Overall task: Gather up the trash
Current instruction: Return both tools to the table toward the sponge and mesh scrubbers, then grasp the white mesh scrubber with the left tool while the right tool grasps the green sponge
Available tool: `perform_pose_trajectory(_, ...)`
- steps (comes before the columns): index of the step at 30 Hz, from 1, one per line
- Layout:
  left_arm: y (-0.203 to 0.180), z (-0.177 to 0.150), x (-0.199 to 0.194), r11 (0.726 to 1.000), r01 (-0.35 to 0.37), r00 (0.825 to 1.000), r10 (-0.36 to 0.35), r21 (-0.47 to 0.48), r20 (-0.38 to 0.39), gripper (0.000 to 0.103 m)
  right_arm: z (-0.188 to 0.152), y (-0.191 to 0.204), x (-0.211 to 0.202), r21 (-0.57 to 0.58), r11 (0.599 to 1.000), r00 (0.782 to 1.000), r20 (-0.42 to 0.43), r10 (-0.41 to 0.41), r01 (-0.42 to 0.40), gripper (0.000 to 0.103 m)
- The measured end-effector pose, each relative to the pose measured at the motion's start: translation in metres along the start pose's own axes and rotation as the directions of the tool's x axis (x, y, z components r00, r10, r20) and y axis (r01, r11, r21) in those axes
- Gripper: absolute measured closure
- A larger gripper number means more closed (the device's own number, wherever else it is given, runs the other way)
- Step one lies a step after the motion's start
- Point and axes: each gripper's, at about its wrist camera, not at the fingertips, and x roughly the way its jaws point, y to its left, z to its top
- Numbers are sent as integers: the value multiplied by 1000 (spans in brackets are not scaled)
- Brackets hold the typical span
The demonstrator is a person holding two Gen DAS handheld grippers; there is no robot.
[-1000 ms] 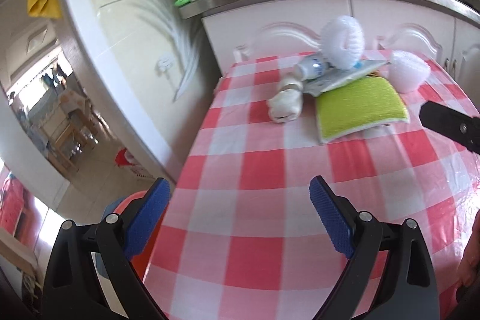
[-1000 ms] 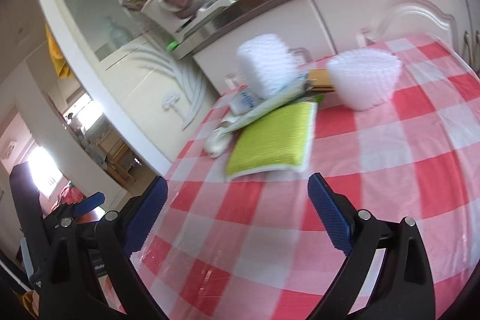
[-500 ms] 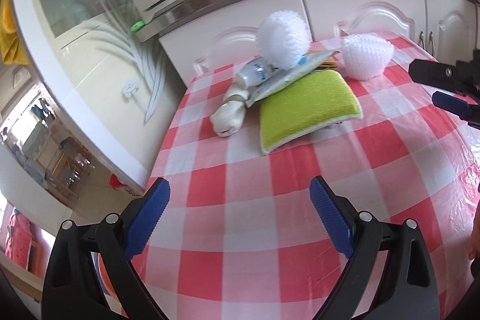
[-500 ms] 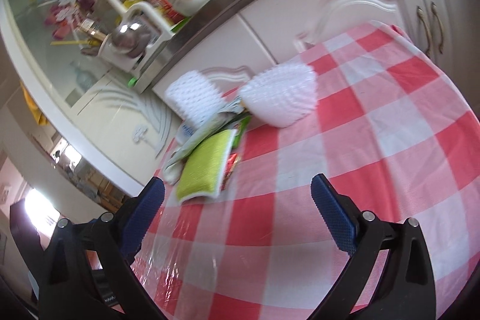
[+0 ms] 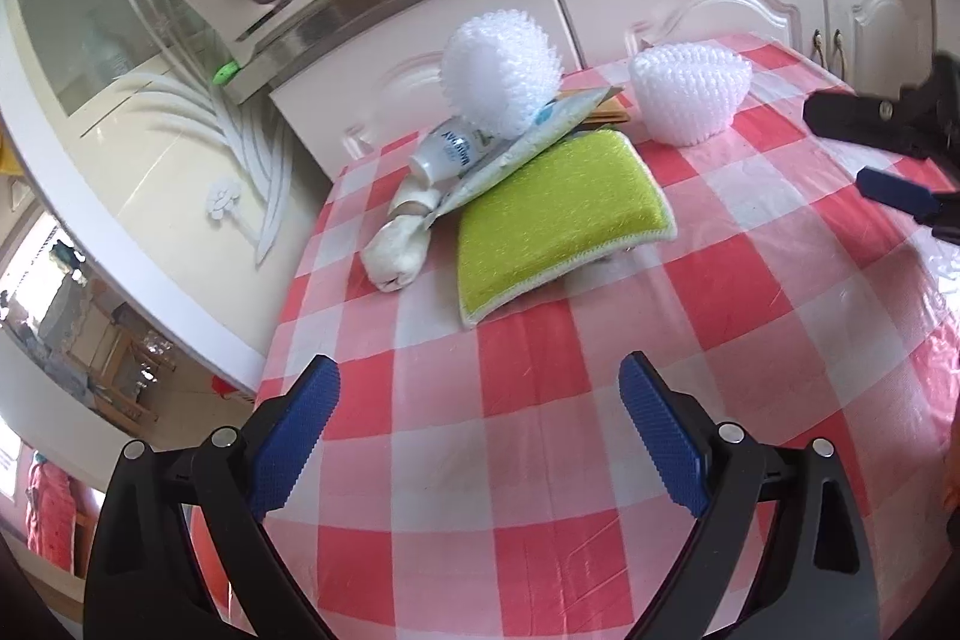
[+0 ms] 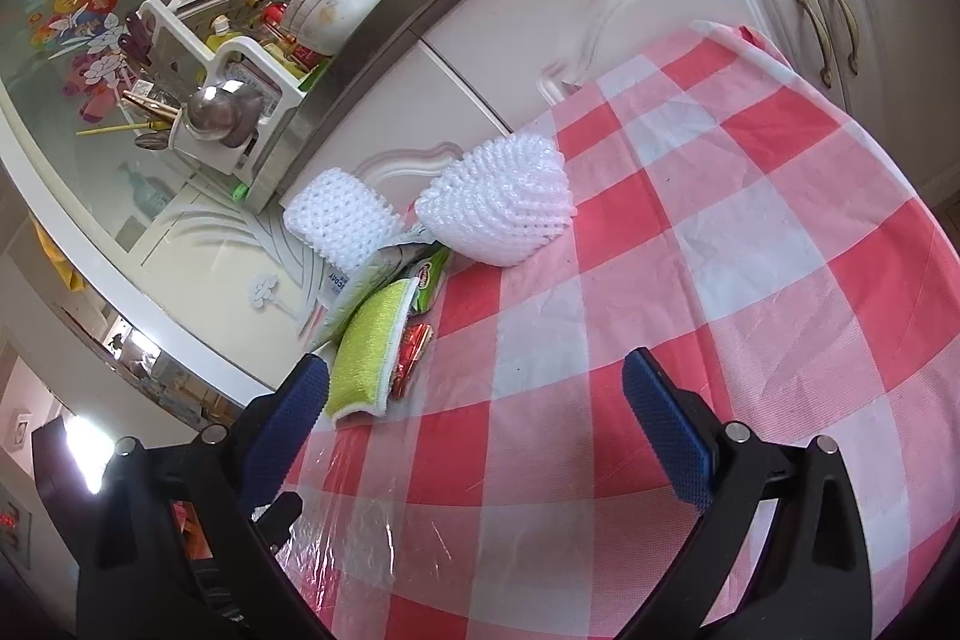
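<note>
- In the left wrist view the right gripper [image 5: 900, 154] is cut off by the picture's edge; only one arm and one blue pad show.
- Ahead of the left gripper [image 5: 477, 433], the flat packet [image 5: 528, 142] covers part of the small bottle [image 5: 450, 151]; its label is too small to read.
- Left of the right gripper [image 6: 474, 424], red wrappers [image 6: 411, 358] lie mostly hidden under the green sponge [image 6: 369, 346].
- The green wrapper [image 6: 429, 280] is half covered; its print cannot be read.

Two white foam nets [image 5: 503, 79] [image 5: 690, 91]; one green sponge [image 5: 558, 220]; one small bottle [image 5: 453, 151]; one white rag [image 5: 399, 247]; one flat packet [image 5: 528, 142]; one red wrapper [image 6: 411, 355]; one green wrapper [image 6: 429, 283]; one table [image 5: 600, 370].
</note>
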Motion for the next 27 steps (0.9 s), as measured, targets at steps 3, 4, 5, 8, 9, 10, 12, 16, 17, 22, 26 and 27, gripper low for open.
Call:
perform_pose_trajectory(3,16,17,-2,992,112,993,-110,-65,32,10,1,-2,1,11,1000,1000,-2,7,-7,4)
perform_pose_trajectory(4,21,23,-2,985,151,988,-148,-87,40,10,1,-2,1,13,1000,1000,-1,7,-7,4)
perform_pose_trajectory(5,29,34,-1,971,208,978,-202,-120,56,10,1,-2,1,14,1000,1000,-1,8,-8,4)
perform_pose_trajectory(8,45,66,10,939,307,950,-292,-154,109,10,1,-2,1,14,1000,1000,0,9,-9,4)
perform_pose_trajectory(9,47,77,18,931,333,941,-320,-149,106,10,1,-2,2,14,1000,1000,0,10,-10,4)
perform_pose_trajectory(10,49,92,30,927,345,938,-333,-148,97,10,1,-2,2,13,1000,1000,-1,11,-11,4)
perform_pose_trajectory(12,52,114,49,925,348,937,-339,-152,84,9,1,-2,2,11,1000,1000,5,8,-8,4)
perform_pose_trajectory(16,59,149,85,904,384,923,-379,-188,63,10,2,-2,3,15,1000,1000,3,17,-17,4)
perform_pose_trajectory(17,61,159,95,898,390,921,-385,-205,63,10,2,-2,4,16,1000,1000,2,19,-19,4)
perform_pose_trajectory(22,59,176,133,892,386,919,-394,-236,17,10,3,-4,6,30,999,999,-4,32,-32,4)
perform_pose_trajectory(26,60,166,158,873,399,909,-416,-281,-1,32,3,-6,6,40,998,999,-8,40,-39,4)
perform_pose_trajectory(27,60,164,160,870,401,907,-420,-289,-8,37,3,-6,6,39,998,999,-8,40,-40,4)
